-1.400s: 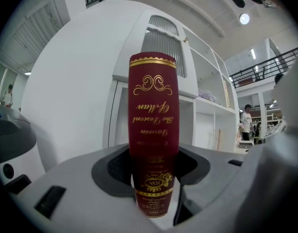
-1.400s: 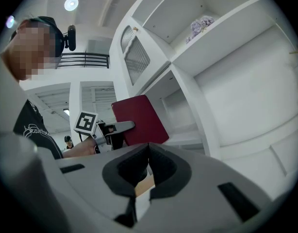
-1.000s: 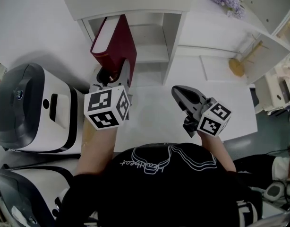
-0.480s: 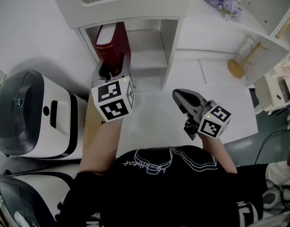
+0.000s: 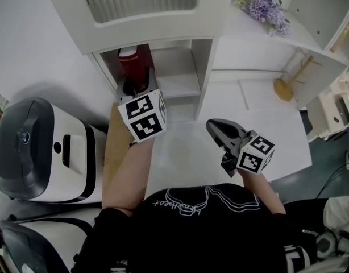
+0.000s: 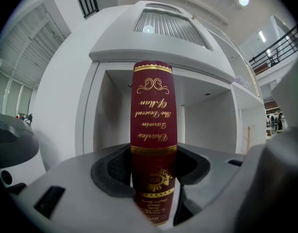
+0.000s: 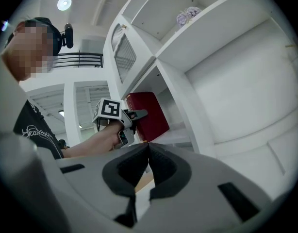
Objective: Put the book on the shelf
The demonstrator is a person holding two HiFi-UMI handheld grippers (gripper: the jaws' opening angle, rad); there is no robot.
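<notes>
A dark red book [image 5: 134,66] with gold lettering on its spine [image 6: 154,115] stands upright in my left gripper [image 5: 137,87], which is shut on its lower part. The book is partly inside the left compartment of the white shelf [image 5: 203,73], close to the left wall. In the right gripper view the book [image 7: 150,115] and the left gripper [image 7: 124,120] show at the shelf's opening. My right gripper [image 5: 219,125] hovers lower right over the white desk [image 5: 277,124], its jaws shut on nothing [image 7: 148,148].
Two large white-and-black machines [image 5: 44,147] stand at the left, next to a brown strip [image 5: 113,152]. Purple flowers [image 5: 258,4] lie on the shelf unit's top at the right. A wooden tool [image 5: 287,84] leans at the right of the desk.
My left gripper has carried the book forward and into the shelf's left compartment, and the book has come upright. The right gripper has hardly moved.
</notes>
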